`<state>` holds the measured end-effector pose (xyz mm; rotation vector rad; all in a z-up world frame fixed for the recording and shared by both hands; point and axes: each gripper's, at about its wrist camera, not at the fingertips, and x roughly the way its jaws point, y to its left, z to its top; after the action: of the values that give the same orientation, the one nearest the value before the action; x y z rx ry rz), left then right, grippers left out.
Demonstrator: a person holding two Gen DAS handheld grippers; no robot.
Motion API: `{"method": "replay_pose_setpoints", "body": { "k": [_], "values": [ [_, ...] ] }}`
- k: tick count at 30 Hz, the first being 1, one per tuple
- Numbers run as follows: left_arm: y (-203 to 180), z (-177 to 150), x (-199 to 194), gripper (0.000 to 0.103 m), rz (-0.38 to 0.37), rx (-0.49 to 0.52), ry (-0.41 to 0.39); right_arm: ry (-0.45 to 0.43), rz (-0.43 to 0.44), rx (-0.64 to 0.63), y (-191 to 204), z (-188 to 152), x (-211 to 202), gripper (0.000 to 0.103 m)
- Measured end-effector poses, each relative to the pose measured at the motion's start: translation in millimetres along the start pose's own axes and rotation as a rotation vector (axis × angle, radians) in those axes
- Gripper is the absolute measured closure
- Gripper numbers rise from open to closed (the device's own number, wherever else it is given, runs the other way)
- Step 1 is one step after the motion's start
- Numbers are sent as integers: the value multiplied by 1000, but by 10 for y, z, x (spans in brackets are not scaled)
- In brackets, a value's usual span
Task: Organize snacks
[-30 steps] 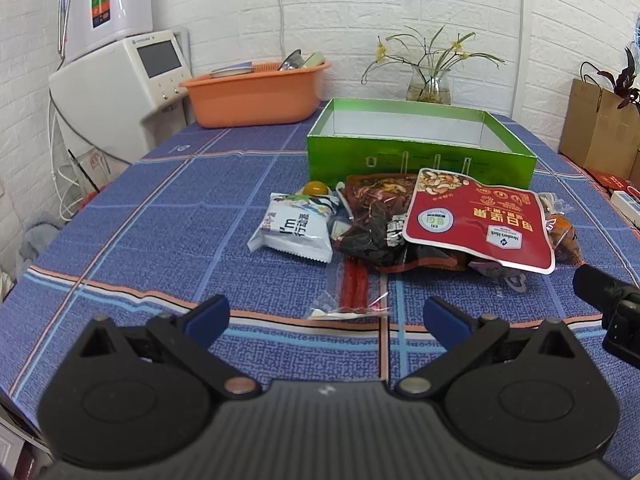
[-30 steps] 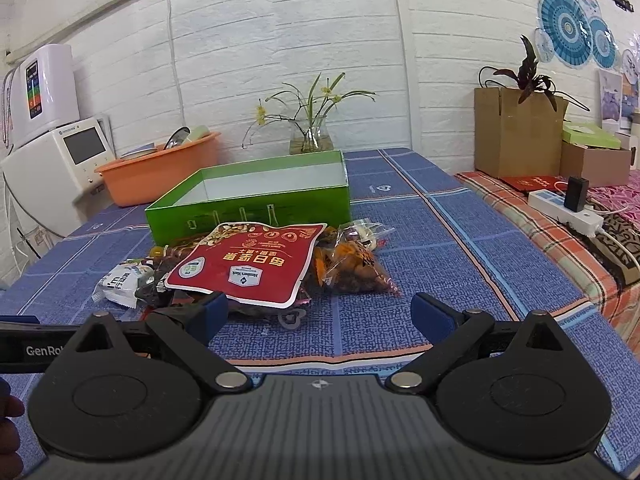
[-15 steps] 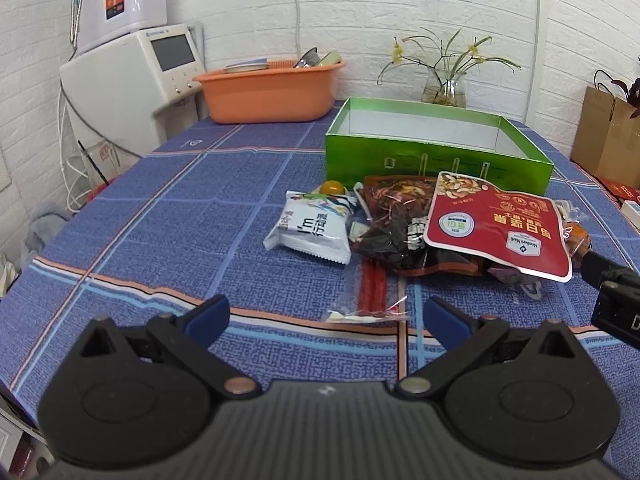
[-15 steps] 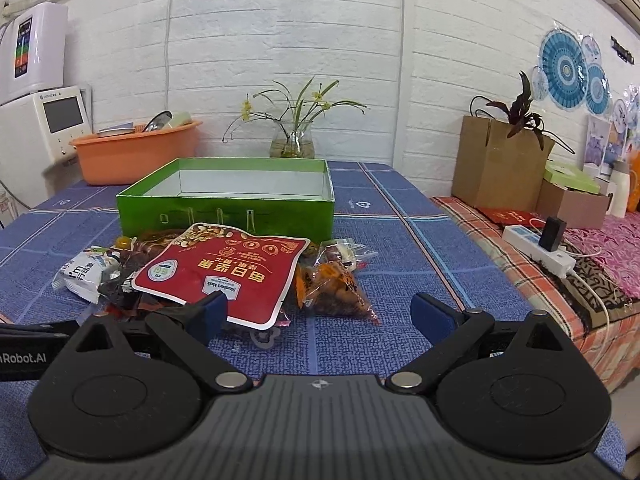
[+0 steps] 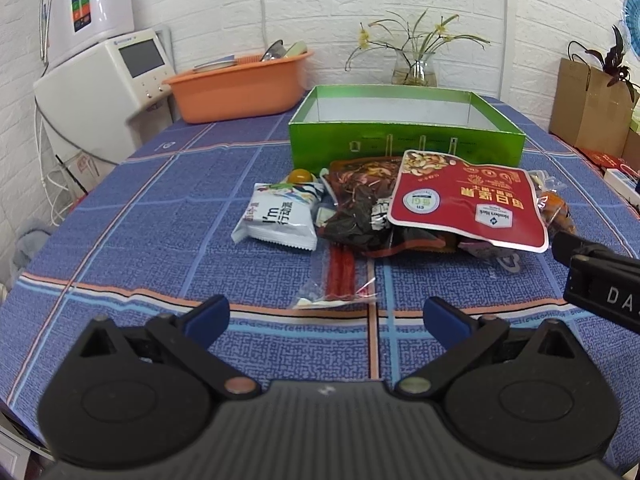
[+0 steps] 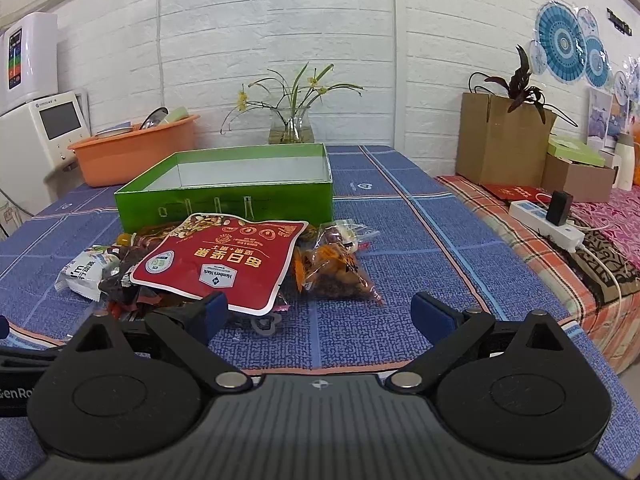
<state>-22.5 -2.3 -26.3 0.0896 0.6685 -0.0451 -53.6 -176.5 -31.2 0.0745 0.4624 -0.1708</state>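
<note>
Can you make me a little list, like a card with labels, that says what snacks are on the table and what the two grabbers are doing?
box: green box, open, looks empty
top snack: red nut pouch, lying on the pile
left snack: white packet
near snack: clear pack of red sticks
right snack: clear bag of orange pieces
left gripper: open, holding nothing
right gripper: open, holding nothing

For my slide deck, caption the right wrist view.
Open right tool faces a snack pile topped by a red nut pouch, before an empty green box.
</note>
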Motion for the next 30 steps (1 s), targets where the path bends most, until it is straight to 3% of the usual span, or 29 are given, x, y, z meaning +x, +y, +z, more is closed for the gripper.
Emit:
{"method": "replay_pose_setpoints", "body": {
  "k": [19, 23, 27, 30],
  "values": [
    [103, 0, 153, 0, -1, -38, 36, -52, 67, 19, -83, 34, -72, 0],
    [162, -7, 118, 0, -66, -22, -53, -81, 127, 64, -210, 74, -114, 0],
    [238, -1, 67, 0, -114, 4, -226, -117, 218, 152, -419, 169, -84, 0],
    [205, 197, 141, 0, -169, 60, -234, -122, 326, 226, -577, 276, 59, 0]
  ]
}}
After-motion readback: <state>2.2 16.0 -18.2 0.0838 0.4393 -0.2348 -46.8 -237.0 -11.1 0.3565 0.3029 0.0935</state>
